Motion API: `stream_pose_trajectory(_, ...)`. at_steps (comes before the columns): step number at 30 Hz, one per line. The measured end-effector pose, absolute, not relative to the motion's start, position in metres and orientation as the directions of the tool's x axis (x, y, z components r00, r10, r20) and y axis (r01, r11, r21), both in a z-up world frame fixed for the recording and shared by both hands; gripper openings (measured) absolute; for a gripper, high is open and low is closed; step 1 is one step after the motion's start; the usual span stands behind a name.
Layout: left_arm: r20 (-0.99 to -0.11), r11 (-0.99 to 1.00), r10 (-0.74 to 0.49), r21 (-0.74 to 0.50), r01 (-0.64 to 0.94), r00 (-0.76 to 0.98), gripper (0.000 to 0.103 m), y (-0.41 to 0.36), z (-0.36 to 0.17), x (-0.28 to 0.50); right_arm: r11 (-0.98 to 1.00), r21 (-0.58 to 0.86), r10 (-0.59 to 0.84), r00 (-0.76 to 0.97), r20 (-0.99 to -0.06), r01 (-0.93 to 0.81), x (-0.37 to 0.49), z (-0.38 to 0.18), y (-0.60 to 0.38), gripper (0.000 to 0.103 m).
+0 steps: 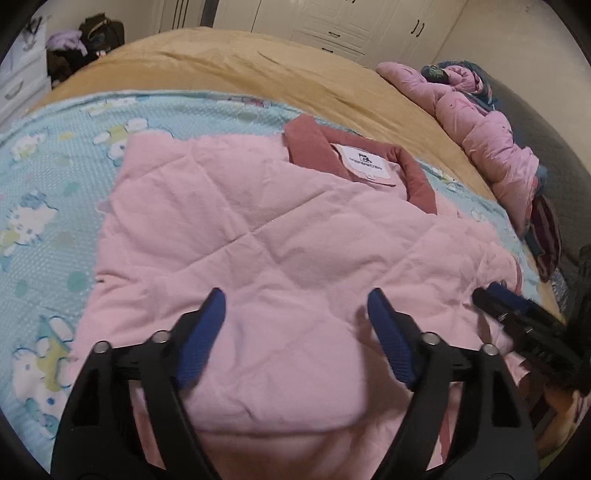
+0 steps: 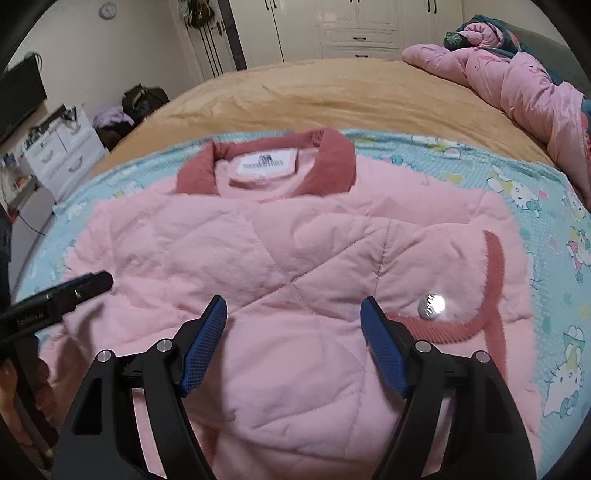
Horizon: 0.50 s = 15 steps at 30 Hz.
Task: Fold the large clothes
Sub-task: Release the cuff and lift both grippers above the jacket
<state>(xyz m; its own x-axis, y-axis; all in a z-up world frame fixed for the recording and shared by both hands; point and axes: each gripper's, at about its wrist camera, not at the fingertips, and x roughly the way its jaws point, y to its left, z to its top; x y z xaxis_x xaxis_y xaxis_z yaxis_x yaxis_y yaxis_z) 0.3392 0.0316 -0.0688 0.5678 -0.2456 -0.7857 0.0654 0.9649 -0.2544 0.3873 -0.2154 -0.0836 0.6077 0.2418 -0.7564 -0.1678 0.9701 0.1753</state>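
Note:
A pink quilted jacket point(image 1: 280, 236) with a dark rose collar point(image 1: 314, 144) and a white label lies flat on a light blue cartoon-print sheet point(image 1: 55, 184). It also shows in the right wrist view point(image 2: 288, 266), with a silver snap button point(image 2: 431, 305) on a rose-trimmed flap. My left gripper point(image 1: 295, 306) is open and empty just above the jacket's lower part. My right gripper point(image 2: 293, 314) is open and empty above the jacket's lower middle. Each gripper shows in the other's view, the right gripper at the jacket's right edge point(image 1: 517, 314) and the left gripper at its left edge point(image 2: 74, 291).
The sheet lies on a tan bedspread point(image 2: 314, 96). A pile of pink padded clothes point(image 2: 517, 81) lies at the bed's far right. White wardrobes point(image 2: 354, 26) stand behind the bed. A white drawer unit point(image 2: 62, 151) and dark bags point(image 2: 144, 99) stand at the left.

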Motion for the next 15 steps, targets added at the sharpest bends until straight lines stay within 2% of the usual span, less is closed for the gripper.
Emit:
stream_pose_trajectory(2,-0.787,0.97,-0.229,-0.236,0.064,0.572,0.08,0.031,-0.066,0.333,0.966,0.191,0.259,0.626,-0.736,-0.175,0.38,-0.071,-0.218,0.078)
stream_pose_trajectory(5,-0.796,0.978,-0.197,-0.2,0.058,0.573,0.082,0.03,-0.065,0.323,0.953,0.22,0.302,0.642,-0.704,-0.207,0.365,-0.054,-0.22,0.086)
stream_pose_trajectory(9,-0.799,0.983,-0.182,-0.169,0.076,0.574,0.09,0.025,-0.066,0.314,0.941,0.248,0.339,0.626,-0.703,-0.231,0.356,-0.05,-0.218,0.087)
stream_pose_trajectory(15,-0.813,0.987,-0.159,-0.139,0.078,0.561,0.093,0.02,-0.085,0.313,0.943,0.225,0.326,0.551,-0.768,-0.244,0.359,-0.075,-0.201,0.087)
